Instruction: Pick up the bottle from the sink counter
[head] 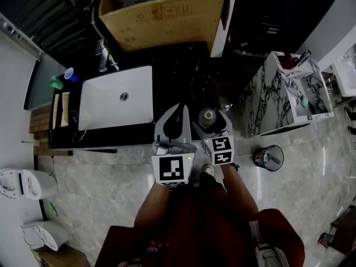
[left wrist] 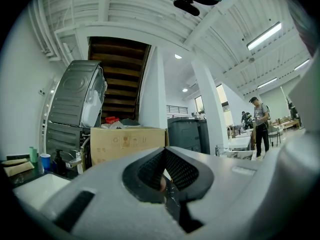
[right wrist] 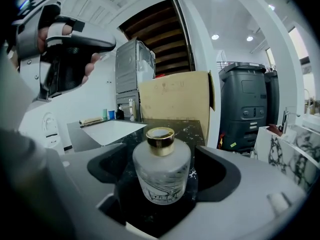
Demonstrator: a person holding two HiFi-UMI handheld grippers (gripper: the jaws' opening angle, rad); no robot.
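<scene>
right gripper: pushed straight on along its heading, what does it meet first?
The bottle: it stands upright on the black counter, already between the right gripper's open jaws, gaps on both sides. Pushing on, the part behind the jaws would probably meet its body first; depth is unclear.

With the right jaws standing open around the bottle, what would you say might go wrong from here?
The frosted bottle stands free between the open jaws of the right gripper; an off-centre close may tip it or skid it across the glossy black counter. The left gripper hangs close alongside and might get bumped on the lift.
</scene>
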